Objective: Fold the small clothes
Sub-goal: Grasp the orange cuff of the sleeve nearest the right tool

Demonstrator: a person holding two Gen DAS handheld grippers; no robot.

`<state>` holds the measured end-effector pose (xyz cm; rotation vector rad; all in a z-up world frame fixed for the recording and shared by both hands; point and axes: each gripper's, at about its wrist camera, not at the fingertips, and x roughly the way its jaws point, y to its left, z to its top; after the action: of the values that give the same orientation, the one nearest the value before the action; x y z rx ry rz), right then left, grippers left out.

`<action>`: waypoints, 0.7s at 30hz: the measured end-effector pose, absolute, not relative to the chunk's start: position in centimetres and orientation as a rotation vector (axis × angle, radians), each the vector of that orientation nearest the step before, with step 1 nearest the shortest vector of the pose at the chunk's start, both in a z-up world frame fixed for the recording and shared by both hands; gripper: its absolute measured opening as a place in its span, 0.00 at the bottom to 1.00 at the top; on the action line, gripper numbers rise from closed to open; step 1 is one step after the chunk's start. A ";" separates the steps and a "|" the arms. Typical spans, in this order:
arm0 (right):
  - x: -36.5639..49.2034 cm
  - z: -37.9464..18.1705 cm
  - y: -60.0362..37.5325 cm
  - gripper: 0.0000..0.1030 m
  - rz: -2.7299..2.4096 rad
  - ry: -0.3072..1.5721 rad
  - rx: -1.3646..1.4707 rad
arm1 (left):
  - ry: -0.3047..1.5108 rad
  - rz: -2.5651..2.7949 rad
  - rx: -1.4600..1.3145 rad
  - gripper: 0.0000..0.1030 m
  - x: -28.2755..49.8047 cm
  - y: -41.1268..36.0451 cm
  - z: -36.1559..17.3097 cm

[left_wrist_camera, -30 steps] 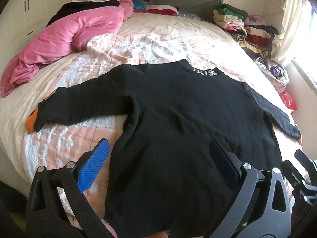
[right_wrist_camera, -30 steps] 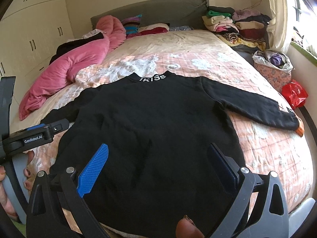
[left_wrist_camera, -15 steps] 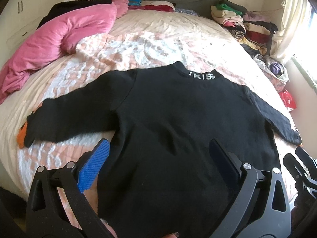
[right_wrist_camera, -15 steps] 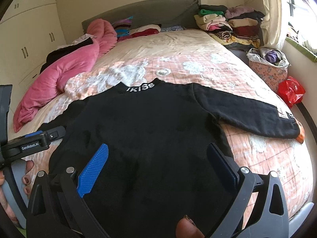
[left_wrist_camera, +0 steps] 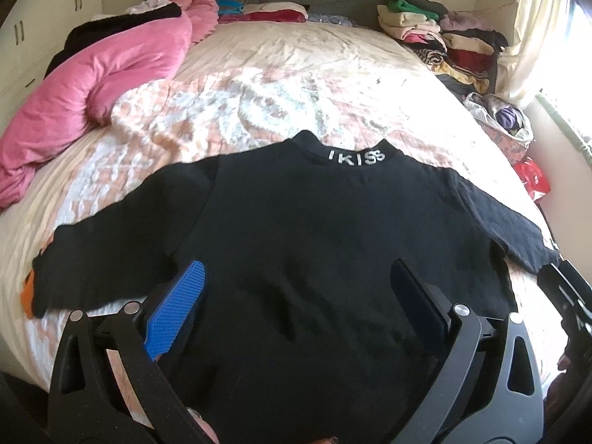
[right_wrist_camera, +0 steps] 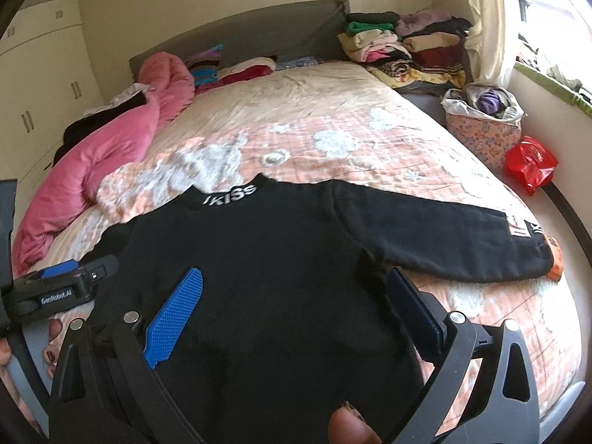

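While both cams moved closer since 1 s ago, the black sweater [left_wrist_camera: 314, 244] stays flat on the bed [left_wrist_camera: 296, 74]; left hand-held gripper [left_wrist_camera: 296, 296] and right hand-held gripper [right_wrist_camera: 296, 296] are spread, w/ nothing held, so folding is not started.

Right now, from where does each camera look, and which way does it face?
Left wrist: on the left gripper, low over the hem, facing the headboard across the black top; open blue fingers show.
Right wrist: on the right gripper, nearer the top's right sleeve, facing the same way; the left gripper appears at its left edge.
Both share the top and the pink duvet.
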<state>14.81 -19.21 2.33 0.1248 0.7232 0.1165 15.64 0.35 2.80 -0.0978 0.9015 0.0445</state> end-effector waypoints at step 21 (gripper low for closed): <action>19.6 1.0 -28.9 0.96 -0.127 0.750 0.283 | 0.915 0.033 -0.081 0.92 22.3 -3.8 1.9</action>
<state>19.60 -28.92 0.98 0.2831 0.7499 -0.1270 22.25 -3.81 1.91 -0.0807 0.9150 0.0331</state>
